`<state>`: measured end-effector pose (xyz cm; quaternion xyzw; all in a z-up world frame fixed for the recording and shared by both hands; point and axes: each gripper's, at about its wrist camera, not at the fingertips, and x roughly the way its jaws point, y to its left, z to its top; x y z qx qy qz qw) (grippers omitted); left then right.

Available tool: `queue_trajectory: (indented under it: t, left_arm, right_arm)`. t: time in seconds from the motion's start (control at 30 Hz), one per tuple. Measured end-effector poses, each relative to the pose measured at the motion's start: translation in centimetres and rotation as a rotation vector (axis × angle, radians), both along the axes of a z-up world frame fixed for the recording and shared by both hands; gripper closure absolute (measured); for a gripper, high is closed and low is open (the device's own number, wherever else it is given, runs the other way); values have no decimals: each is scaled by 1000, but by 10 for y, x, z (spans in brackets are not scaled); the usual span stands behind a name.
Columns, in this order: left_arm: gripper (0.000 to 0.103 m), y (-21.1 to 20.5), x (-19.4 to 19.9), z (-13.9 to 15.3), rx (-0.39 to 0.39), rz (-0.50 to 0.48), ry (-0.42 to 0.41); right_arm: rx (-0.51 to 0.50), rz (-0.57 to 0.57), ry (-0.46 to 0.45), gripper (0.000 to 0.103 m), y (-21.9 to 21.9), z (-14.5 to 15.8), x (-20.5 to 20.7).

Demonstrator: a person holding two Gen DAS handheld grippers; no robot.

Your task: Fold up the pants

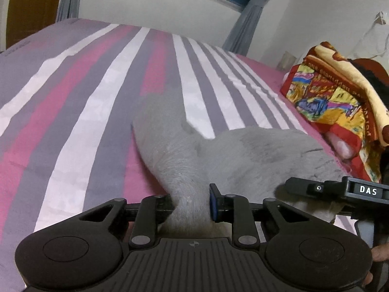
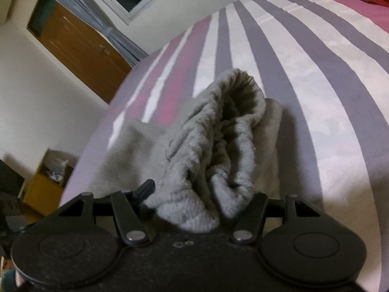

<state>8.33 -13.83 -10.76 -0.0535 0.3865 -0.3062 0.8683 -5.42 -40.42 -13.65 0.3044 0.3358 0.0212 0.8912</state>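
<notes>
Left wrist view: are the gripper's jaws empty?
No, the left gripper is closed on a bunched part of the grey pants.

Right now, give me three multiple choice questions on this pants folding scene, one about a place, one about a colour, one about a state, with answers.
1. Where do the pants lie?
A. striped bed sheet
B. wooden floor
C. chair

2. What colour are the pants?
A. black
B. grey
C. red

3. What is the left gripper doing?
A. hanging open
B. shut on the pants
C. holding a pillow

Answers:
1 A, the striped sheet spreads under the fabric.
2 B, both views show grey knit.
3 B, its fingers pinch a bunch of the cloth; the right gripper grips fabric too.
</notes>
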Motion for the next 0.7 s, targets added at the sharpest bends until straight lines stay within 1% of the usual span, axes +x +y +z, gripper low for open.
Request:
queue_trajectory:
  t: [0.17, 0.37, 0.5, 0.7]
  left_arm:
    - [79, -4, -4, 17, -20, 8, -26]
    - [79, -9, -2, 42, -40, 16, -83]
    - [79, -13, 7, 58, -45, 18, -118]
    - [79, -24, 30, 73, -47, 25, -148]
  right_arm:
    - [-28, 25, -65, 41, 7, 23, -3]
    - [-36, 52, -136, 41, 12, 45, 8]
    - [-42, 60, -180, 41, 11, 59, 17]
    - [-55, 57, -216, 41, 3, 66, 36]
